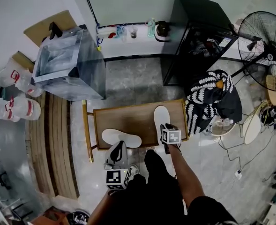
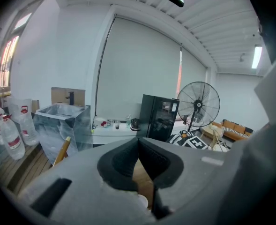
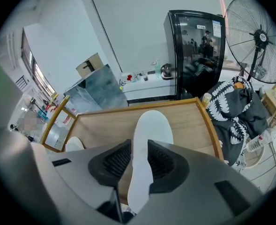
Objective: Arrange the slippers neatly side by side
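Two white slippers lie on a small wooden table point(image 1: 128, 116). The left slipper point(image 1: 128, 138) lies crosswise near the front edge. The right slipper point(image 1: 161, 115) points away from me, lengthwise. My right gripper point(image 1: 166, 127) is at its near end. In the right gripper view the slipper point(image 3: 152, 130) runs between the jaws of the right gripper point(image 3: 138, 161), which stand open beside it. My left gripper point(image 1: 119, 147) hovers just in front of the crosswise slipper. In the left gripper view the tips of the left gripper point(image 2: 138, 142) meet, with nothing between them.
A grey marbled box point(image 1: 67, 64) stands behind the table at the left, with a black cabinet point(image 1: 194, 36) behind at the right. A black-and-white cloth point(image 1: 212, 100) lies beside the table's right edge. A standing fan point(image 1: 264, 36) and floor cables are at the far right. Water bottles point(image 1: 16, 108) stand at the left.
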Demonstrator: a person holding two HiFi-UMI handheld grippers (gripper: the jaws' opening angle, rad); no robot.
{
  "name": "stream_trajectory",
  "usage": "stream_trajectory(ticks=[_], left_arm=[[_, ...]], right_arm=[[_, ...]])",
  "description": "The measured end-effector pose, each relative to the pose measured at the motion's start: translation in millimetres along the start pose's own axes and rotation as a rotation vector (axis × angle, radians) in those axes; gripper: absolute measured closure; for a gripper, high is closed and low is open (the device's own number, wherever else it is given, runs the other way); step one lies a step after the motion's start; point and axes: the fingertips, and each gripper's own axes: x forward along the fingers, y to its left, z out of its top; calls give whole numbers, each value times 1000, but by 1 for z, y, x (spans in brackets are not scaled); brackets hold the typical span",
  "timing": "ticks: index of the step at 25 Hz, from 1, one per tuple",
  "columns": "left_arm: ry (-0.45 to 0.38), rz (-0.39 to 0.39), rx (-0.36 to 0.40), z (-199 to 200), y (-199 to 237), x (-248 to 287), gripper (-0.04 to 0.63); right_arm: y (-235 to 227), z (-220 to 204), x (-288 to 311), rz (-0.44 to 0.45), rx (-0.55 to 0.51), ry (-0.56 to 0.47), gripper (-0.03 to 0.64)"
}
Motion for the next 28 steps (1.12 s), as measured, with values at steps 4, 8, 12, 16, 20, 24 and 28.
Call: stream_trajectory(ticks=[4, 8, 12, 16, 20, 24, 28], left_arm=[[-17, 6, -12, 4, 1, -7, 579], [-41, 14, -17, 12, 4, -17, 579], [-63, 37, -32, 16, 10, -27, 580], [-78, 67, -46, 16, 19, -37, 578], [-81, 103, -63, 14, 29, -44, 580], [-86, 144, -80, 11, 41, -53, 580], [-87, 189, -98, 7, 55, -63, 578]], right_arm=[[16, 16, -19, 25, -23, -74, 523], [39, 30, -41, 31, -69, -162, 563], [68, 37, -54, 79, -112, -205, 594], [101, 34, -58, 144, -183, -220, 601], [132, 26, -56, 206, -254, -206, 603], [162, 19, -51, 259, -318, -182, 604], [192, 13, -43, 309, -406, -159, 604]])
